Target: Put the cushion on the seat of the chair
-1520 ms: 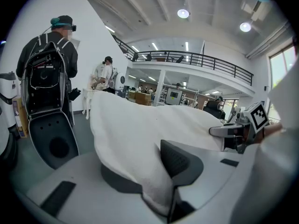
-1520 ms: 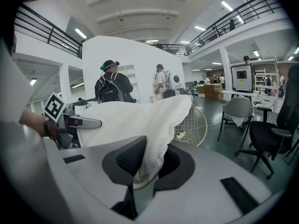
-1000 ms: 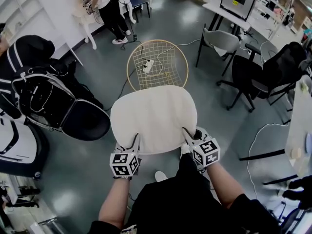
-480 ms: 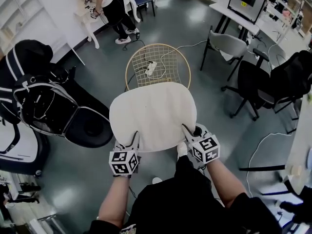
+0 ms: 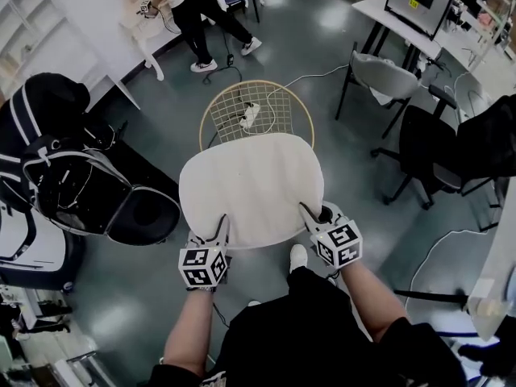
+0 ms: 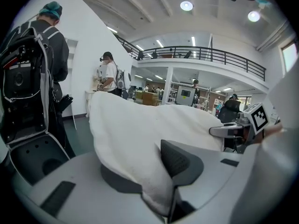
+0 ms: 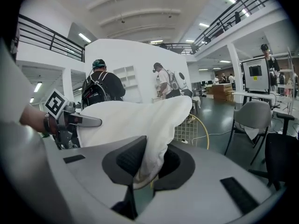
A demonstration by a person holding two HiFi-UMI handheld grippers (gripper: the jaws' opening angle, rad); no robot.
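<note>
Cushion: the cushion (image 5: 251,185) is a pale, rounded pad held up in the air in front of the person, roughly level and clear of the floor. It is not yet on the chair.
Left gripper: the left gripper (image 5: 219,226) has its jaws closed on the cushion's near left corner, with bunched fabric pinched between the pads.
Right gripper: the right gripper (image 5: 310,216) is clamped on the near right corner, and a fold of the cover hangs down between its pads.
Chair: the chair (image 5: 282,107) is a round gold wire frame standing on the grey floor straight ahead. From above, the cushion's far edge overlaps the near part of its rim.
Governing relation: the chair lies directly beyond the cushion, away from both grippers and about on the line midway between them, so neither hand is nearer. The cushion's longer axis runs across, from gripper to gripper.
Stage (judged): this is the carry, and placing has not begun. The next move probably calls for both hands to go forward and down together so the pad lands centred.
Risk (judged): with only the near corners held, the far edge may sag and catch the rim.
Surroundings: a power strip (image 5: 248,115) shows through the mesh, what looks like a stroller (image 5: 81,184) stands to the left, and office chairs (image 5: 379,71) stand to the right.
</note>
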